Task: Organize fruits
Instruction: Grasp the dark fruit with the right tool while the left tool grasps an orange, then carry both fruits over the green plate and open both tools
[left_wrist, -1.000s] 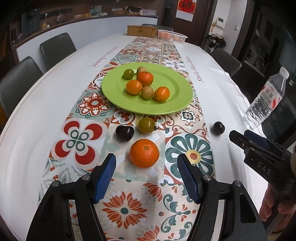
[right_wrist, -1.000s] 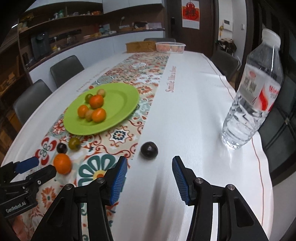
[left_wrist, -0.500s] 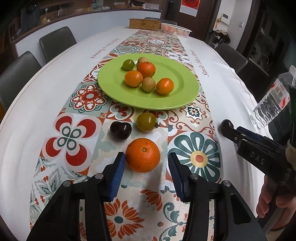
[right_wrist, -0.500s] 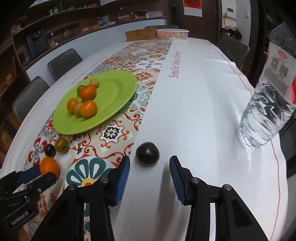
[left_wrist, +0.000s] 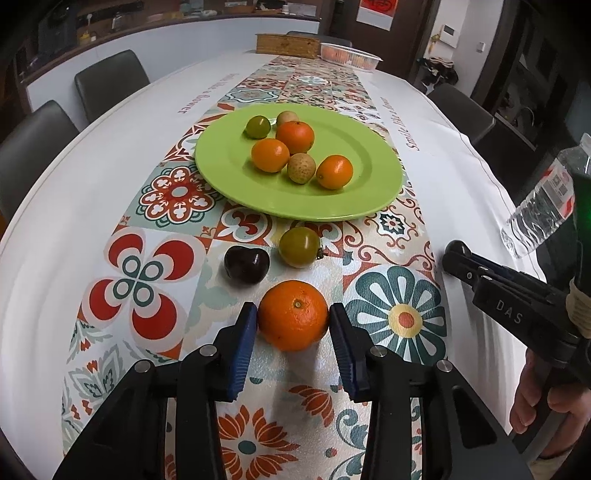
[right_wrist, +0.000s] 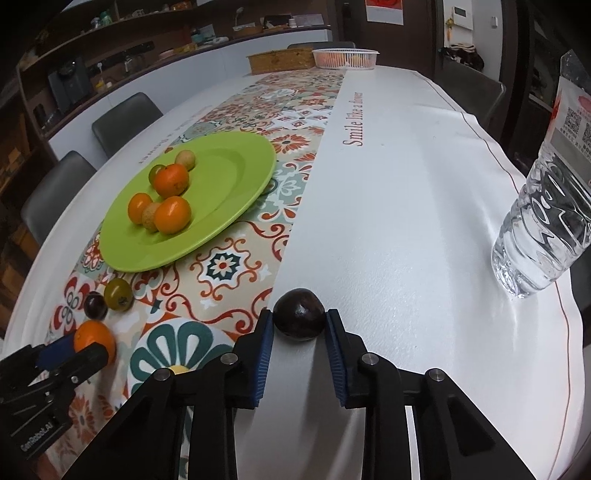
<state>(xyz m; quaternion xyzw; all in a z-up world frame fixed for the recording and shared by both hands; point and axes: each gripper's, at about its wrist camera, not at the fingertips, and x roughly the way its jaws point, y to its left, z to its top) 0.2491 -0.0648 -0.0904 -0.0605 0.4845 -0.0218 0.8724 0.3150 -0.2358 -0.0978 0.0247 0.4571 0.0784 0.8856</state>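
Observation:
A large orange (left_wrist: 293, 315) lies on the patterned runner, and my left gripper (left_wrist: 293, 320) is closing on it, both blue pads against its sides. On the white cloth my right gripper (right_wrist: 299, 322) is shut on a dark round fruit (right_wrist: 299, 313). Just beyond the orange lie a dark cherry-like fruit (left_wrist: 246, 264) and a greenish tomato (left_wrist: 299, 246). The green plate (left_wrist: 369, 173) behind them carries several small fruits, orange, green and tan. The right gripper's tip (left_wrist: 458, 258) shows at the right of the left wrist view, with a hand below it.
A clear water bottle (right_wrist: 543, 221) stands on the cloth at the right. At the table's far end sit a white basket (right_wrist: 345, 58) and a wooden box (right_wrist: 280, 61). Grey chairs (right_wrist: 125, 118) line the left side.
Both grippers have come forward and down onto their fruits. The left jaws narrowed around the orange, and the right jaws went from wide to closed on the dark fruit.

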